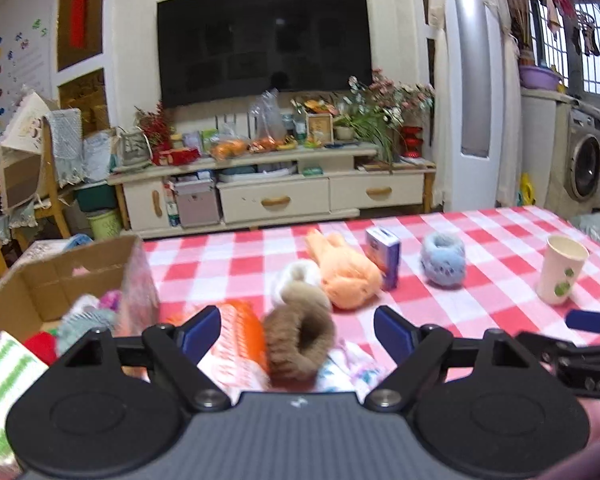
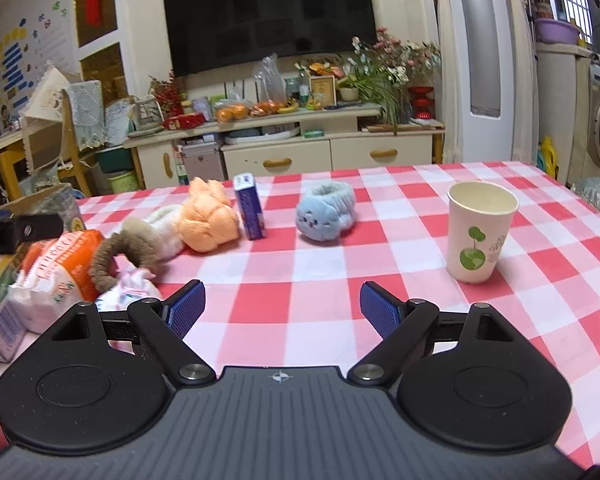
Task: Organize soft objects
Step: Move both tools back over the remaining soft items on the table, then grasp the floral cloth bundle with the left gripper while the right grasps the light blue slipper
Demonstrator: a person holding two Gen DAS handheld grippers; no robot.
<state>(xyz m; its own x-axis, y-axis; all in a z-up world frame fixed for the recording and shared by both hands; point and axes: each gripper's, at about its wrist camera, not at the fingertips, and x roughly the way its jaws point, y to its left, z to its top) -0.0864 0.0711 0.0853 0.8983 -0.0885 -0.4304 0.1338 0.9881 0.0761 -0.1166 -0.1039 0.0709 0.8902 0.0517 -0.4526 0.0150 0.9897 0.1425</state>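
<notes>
My left gripper (image 1: 298, 332) is open low over the table. A brown fuzzy ring (image 1: 300, 336) lies between its blue pads (image 1: 202, 332) without touching either. Behind the ring lie a white fuzzy ring (image 1: 296, 276), an orange plush (image 1: 348, 276) and, further right, a blue fuzzy ring (image 1: 442, 260). At the left stands a cardboard box (image 1: 60, 280) that holds several soft items. My right gripper (image 2: 282, 312) is open above bare checked cloth, with nothing between its fingers. From there the brown ring (image 2: 108, 256) is at the left and the blue ring (image 2: 326, 216) is straight ahead.
A small blue-and-white carton (image 2: 250, 210) stands upright beside the orange plush (image 2: 208, 220). A paper cup (image 2: 480, 232) stands at the right. An orange tissue packet (image 2: 60, 264) and a floral cloth (image 2: 130, 290) lie by the brown ring. The checked tablecloth (image 2: 300, 264) ends at the far edge.
</notes>
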